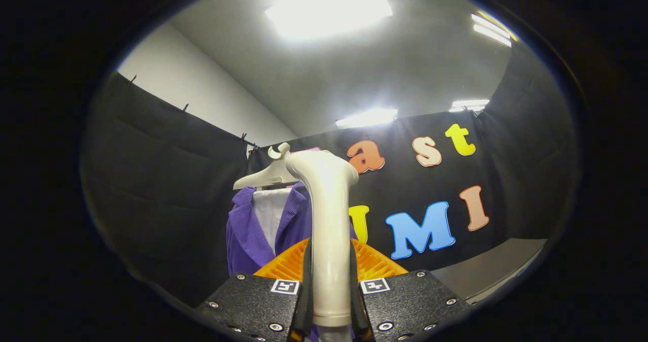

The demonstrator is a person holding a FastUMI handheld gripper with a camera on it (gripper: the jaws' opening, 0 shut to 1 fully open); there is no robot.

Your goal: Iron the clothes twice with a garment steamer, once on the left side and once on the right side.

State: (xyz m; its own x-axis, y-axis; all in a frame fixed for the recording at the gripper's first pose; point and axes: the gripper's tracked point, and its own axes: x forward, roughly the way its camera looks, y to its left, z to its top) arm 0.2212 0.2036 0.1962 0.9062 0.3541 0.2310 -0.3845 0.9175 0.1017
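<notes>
**Steamer handle clamped, garment hanging just beyond**

Black cloth walls enclose the booth under a pale ceiling with bright panel lights. Nearest us, our gripper (329,301) has its two fingers closed against the garment steamer (328,220), a smooth, glossy cream handle that rises upright between them and curves into a rounded head. Just beyond it hangs the purple garment (250,241), ribbed at the collar with a white lining, on a pale plastic hanger (266,176) against the cloth wall.
</notes>
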